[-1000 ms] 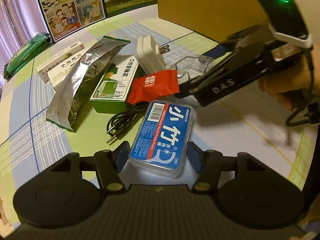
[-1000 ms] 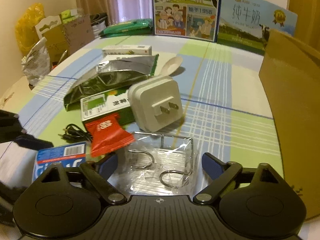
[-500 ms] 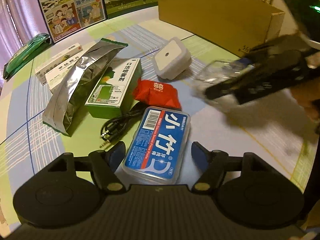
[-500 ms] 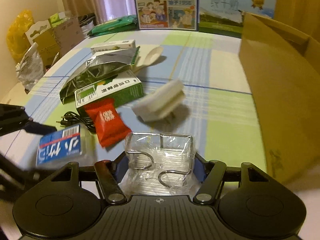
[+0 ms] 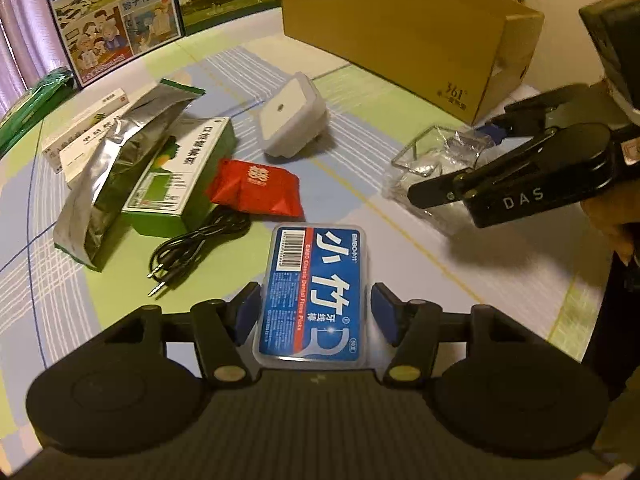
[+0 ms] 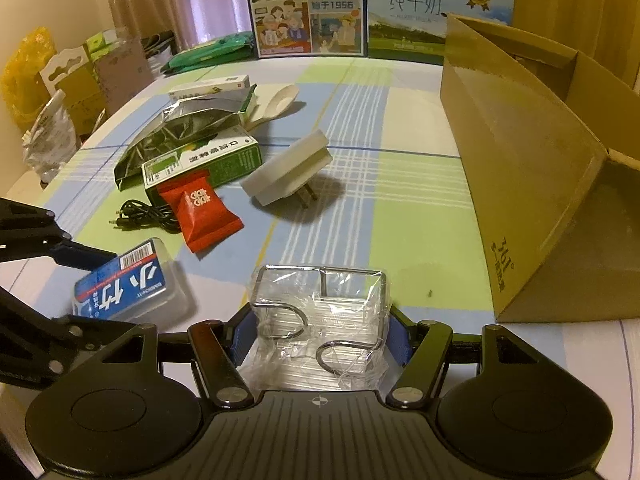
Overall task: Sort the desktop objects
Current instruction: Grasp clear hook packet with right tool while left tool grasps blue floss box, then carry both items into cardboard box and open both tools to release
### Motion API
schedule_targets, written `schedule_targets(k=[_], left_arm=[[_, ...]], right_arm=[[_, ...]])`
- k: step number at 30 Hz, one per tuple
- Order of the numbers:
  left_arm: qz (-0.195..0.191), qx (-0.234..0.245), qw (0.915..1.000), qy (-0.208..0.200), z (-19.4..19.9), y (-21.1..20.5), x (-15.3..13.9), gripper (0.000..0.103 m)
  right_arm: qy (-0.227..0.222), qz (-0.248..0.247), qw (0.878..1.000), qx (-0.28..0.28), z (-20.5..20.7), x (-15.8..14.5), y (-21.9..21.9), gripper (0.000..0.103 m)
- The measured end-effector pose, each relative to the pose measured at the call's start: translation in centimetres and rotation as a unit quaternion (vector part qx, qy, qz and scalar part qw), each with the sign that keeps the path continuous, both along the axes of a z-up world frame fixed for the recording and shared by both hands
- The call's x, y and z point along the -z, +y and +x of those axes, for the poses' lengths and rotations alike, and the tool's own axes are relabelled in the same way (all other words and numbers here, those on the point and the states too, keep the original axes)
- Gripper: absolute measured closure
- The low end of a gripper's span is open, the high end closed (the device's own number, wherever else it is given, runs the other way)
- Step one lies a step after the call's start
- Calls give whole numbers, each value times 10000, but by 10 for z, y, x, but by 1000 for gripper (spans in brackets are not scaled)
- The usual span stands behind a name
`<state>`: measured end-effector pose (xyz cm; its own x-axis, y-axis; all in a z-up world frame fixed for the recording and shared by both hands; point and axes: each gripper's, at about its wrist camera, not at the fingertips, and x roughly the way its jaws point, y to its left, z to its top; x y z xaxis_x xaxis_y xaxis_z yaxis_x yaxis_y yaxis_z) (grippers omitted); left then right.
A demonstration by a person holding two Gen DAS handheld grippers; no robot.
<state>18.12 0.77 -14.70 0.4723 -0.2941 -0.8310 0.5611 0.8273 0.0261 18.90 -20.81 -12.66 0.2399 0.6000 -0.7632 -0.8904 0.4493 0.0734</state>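
A clear box of dental floss picks with a blue label (image 5: 314,288) lies between my left gripper's (image 5: 314,312) blue pads, which press its two long sides. In the right wrist view the same box (image 6: 128,280) sits low at the left on the tablecloth. My right gripper (image 6: 318,336) is shut on a plastic-wrapped wire hook rack (image 6: 320,312). The left wrist view shows that rack (image 5: 432,164) held just above the table at the right, in front of the cardboard box (image 5: 400,28).
A white plug adapter (image 6: 288,172) rests tipped on its prongs. A red sachet (image 5: 256,188), black cable (image 5: 196,248), green box (image 5: 180,176) and foil bag (image 5: 120,172) crowd the left. Milk cartons (image 5: 108,24) stand at the back. The tall cardboard box (image 6: 520,160) walls the right.
My right gripper shut on the wrapped hook rack and drew it away to the right. The white adapter toppled over. My left fingers narrowed onto the floss box.
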Motion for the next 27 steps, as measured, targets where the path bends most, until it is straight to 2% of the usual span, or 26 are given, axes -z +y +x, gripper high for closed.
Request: schedule_targets(k=[3, 7, 12, 21, 27], left_arm=[[133, 27, 9999, 9, 1, -4, 5, 49], [128, -78, 9999, 25, 2, -4, 5, 51], [70, -212, 9996, -190, 2, -5, -7, 52], [40, -513, 9970, -571, 12, -14, -43, 52], [-99, -640, 9938, -903, 25, -35, -78, 52]], right_arm=[[-15, -5, 10000, 9, 1, 1, 0, 40], [10, -27, 10000, 3, 2, 3, 1, 40], [-6, 12, 10000, 6, 1, 0, 1, 41], [-573, 611, 9965, -49, -7, -39, -4, 41], [-1157, 1072, 9874, 154, -2, -83, -12, 41]])
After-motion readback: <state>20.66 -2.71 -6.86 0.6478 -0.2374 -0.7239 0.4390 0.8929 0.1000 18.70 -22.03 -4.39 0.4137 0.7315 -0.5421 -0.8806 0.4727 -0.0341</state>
